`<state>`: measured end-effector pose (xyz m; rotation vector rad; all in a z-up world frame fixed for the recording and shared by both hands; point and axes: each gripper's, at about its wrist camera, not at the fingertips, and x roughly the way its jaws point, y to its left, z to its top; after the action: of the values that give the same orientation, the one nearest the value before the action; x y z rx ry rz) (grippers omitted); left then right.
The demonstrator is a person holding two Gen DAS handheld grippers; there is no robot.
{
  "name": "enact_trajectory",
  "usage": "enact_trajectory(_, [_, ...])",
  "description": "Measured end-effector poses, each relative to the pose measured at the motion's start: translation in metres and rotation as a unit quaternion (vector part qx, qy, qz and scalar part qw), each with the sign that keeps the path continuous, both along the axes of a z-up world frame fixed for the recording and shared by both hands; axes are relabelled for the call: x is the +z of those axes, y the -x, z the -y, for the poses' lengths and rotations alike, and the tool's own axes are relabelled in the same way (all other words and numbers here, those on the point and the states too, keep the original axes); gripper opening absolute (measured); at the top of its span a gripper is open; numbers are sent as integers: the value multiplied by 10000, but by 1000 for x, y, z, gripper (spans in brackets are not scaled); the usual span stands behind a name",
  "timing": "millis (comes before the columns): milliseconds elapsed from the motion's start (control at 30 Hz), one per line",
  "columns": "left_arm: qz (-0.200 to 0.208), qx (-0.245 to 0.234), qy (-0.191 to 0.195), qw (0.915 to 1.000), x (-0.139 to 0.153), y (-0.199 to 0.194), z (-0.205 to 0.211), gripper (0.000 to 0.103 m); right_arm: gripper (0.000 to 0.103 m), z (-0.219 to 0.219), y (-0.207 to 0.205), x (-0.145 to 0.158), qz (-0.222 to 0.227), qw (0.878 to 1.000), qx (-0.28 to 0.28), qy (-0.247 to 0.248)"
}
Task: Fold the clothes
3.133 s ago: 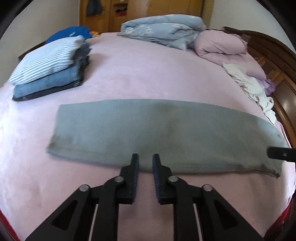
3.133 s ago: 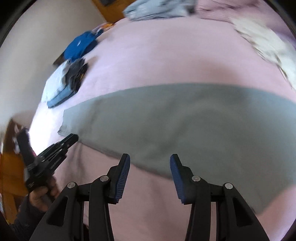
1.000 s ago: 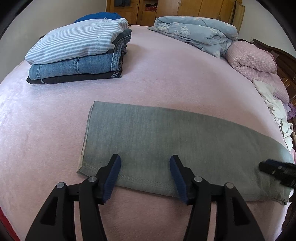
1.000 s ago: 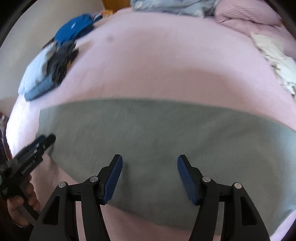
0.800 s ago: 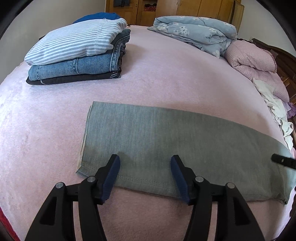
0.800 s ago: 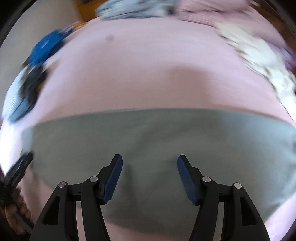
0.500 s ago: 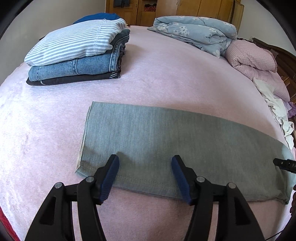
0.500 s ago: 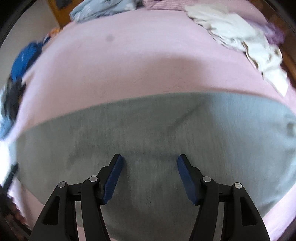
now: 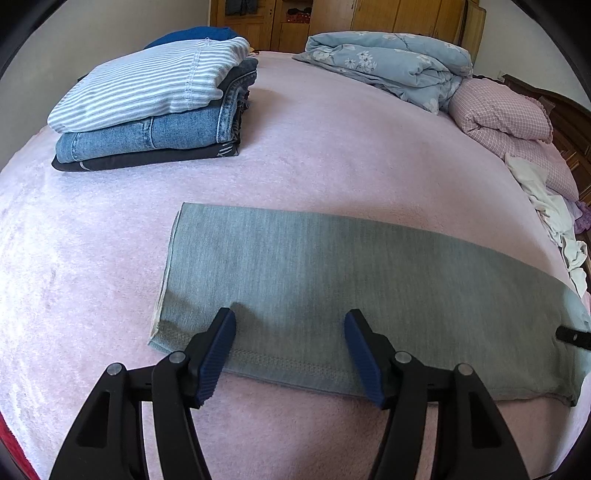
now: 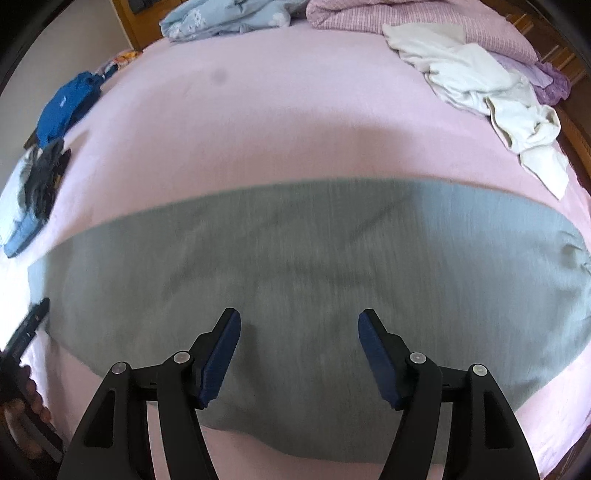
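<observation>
My left gripper [image 9: 290,350] stands released, its ribbed blue pads [image 9: 216,356] spread apart over the near hem of the grey garment [image 9: 332,280]; the jaws have just been opening, with cloth below them but nothing pinched. My right gripper [image 10: 299,354] is likewise released and has been widening, its pads hanging above the middle of the same grey garment [image 10: 314,258], gripping nothing.

The garment is a long, flat folded band of fine-ribbed knit lying across the near part of the pink bedspread [image 9: 332,147]. Its near edge carries a stitched hem, and its left end is cut square, showing a pale layered edge. The right end looks slightly rumpled in the right wrist view, where the picture is blurred. The bedspread is plush and matt, and a broad bare stretch of it lies beyond the garment's far edge, with another strip between the hem and me.

Well apart at the far left sits a squared stack of folded clothes [image 9: 155,114]: a striped top on faded denim on something dark. A blue item [image 10: 68,107] lies behind it. At the far side a puffy floral quilt [image 9: 388,66] is heaped beside a checked pink pillow [image 9: 502,114], and crumpled white clothes [image 10: 480,85] trail down the right edge. Wooden wardrobes [image 9: 314,22] stand beyond the bed.
</observation>
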<state>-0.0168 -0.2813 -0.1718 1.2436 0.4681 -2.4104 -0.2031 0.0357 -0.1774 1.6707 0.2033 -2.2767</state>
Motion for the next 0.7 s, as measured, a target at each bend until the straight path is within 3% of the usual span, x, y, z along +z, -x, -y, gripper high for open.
enact_trajectory(700, [-22, -35, -16, 10000, 1, 2, 0, 64, 70, -13, -7, -10, 80, 9999, 47, -43])
